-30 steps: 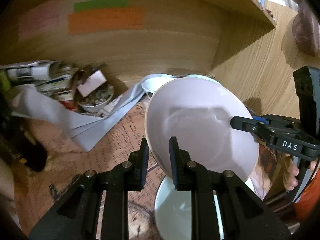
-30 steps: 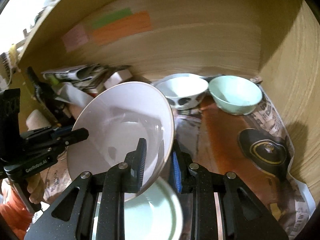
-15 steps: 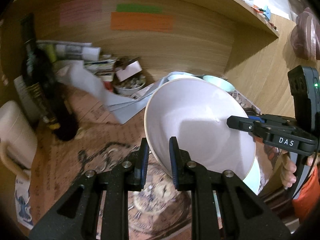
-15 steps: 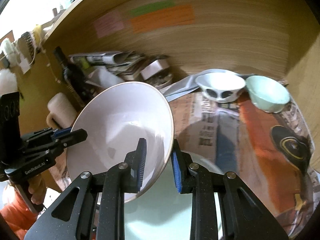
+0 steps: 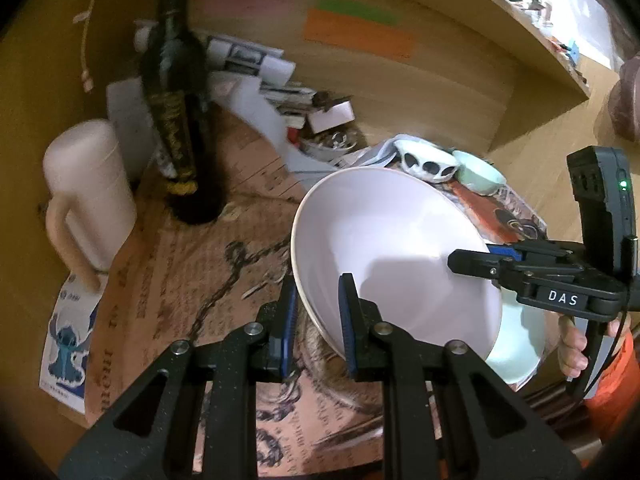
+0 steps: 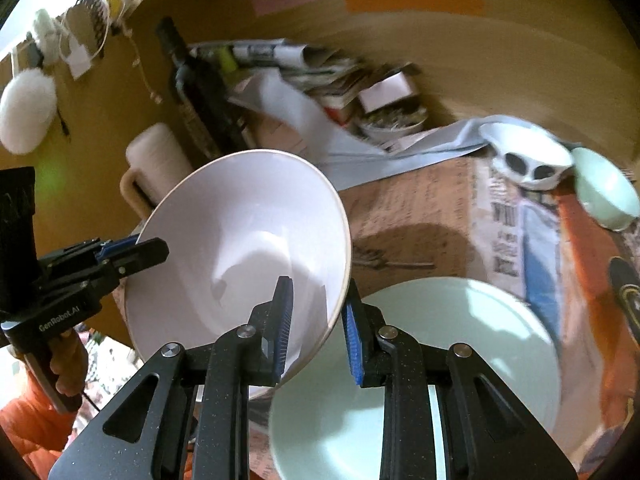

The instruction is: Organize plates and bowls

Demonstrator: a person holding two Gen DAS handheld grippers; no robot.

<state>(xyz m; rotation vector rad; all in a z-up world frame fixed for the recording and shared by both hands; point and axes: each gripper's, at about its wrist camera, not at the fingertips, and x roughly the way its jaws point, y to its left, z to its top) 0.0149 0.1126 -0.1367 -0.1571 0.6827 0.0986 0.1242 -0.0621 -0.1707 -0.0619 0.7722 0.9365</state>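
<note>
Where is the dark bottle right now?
In both views the dark bottle stands upright at the back left, beside the cream jug.

A wooden shelf (image 5: pixel 460 92) is carrying a newspaper lining (image 6: pixel 432 200). Resting on the paper are a dark bottle (image 5: pixel 176 120), a cream jug (image 5: pixel 86 196), a spotted bowl (image 6: pixel 524 156) touching a pale green bowl (image 6: pixel 608 192), and a pale green plate (image 6: pixel 460 344).
</note>
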